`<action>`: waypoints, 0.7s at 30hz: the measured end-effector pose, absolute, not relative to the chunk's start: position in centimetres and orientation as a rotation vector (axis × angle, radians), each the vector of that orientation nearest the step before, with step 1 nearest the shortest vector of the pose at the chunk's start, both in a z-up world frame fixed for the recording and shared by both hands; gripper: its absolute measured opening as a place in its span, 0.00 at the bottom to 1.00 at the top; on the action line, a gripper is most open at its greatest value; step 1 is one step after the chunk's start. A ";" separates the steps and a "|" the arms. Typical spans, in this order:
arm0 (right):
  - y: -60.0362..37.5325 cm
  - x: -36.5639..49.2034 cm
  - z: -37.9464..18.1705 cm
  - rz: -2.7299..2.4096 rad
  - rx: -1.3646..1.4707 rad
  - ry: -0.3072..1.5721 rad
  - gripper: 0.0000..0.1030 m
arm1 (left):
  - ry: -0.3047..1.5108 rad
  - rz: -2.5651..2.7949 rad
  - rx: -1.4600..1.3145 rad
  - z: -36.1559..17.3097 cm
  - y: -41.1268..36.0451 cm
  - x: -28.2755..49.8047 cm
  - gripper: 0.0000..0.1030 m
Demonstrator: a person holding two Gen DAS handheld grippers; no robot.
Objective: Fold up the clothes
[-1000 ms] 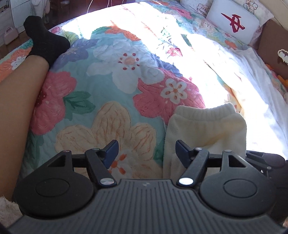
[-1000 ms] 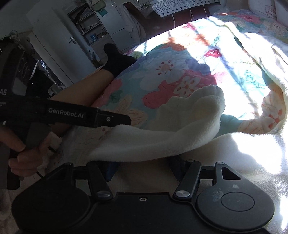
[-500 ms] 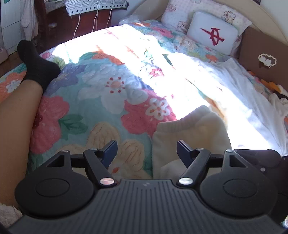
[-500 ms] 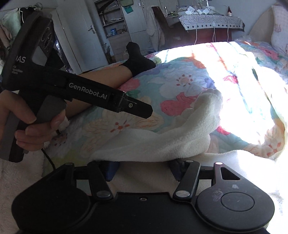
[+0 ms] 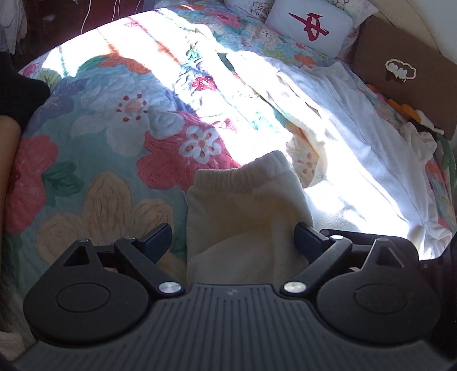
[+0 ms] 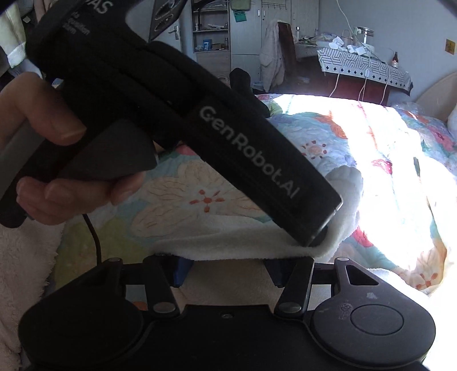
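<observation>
A cream fleece garment [image 5: 245, 208] with a ribbed waistband lies on the flowered quilt [image 5: 100, 159]. My left gripper [image 5: 232, 235] hangs over it. Its jaws are opening, wide apart, with the garment between them; the left finger [image 5: 157, 239] stands clear of the cloth. In the right wrist view a raised fold of the garment [image 6: 228, 239] drapes over my right gripper [image 6: 228, 265] and hides its fingertips. Those jaws are closing with fleece between them; whether the pads press on it is hidden. The left gripper's black body [image 6: 251, 154] crosses that view, its tip against the fold.
A person's hand [image 6: 57, 159] holds the left gripper; a bare leg in a black sock [image 5: 17, 97] lies along the quilt's left edge. White clothing [image 5: 357, 137] is spread at the right. A white pillow [image 5: 310, 24] and brown cushion [image 5: 405, 85] sit at the bed's head.
The left jaws have spread wider and now straddle the cream garment. In the right wrist view the left gripper has come much nearer, down onto the raised fold.
</observation>
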State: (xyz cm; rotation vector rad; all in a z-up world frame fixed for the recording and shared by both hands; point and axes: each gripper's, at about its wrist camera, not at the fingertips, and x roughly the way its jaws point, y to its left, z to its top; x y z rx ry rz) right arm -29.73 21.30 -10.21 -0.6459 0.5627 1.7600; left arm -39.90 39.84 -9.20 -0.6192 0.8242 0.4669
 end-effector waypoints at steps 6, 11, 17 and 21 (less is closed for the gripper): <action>20.3 -30.2 -8.7 1.749 -0.606 0.482 0.54 | 0.770 0.383 -0.681 -6.9 39.5 -42.4 0.91; 20.1 -31.5 -8.1 1.873 -0.601 0.451 0.54 | 0.758 0.559 -0.553 -4.5 36.9 -43.3 0.92; 20.2 -30.5 -10.1 1.925 -0.562 0.706 0.53 | 0.909 0.697 -0.523 -9.3 37.9 -42.2 0.90; 18.8 -27.9 -9.9 1.910 -0.450 0.815 0.55 | 0.874 0.694 -0.542 -11.2 38.9 -43.1 0.50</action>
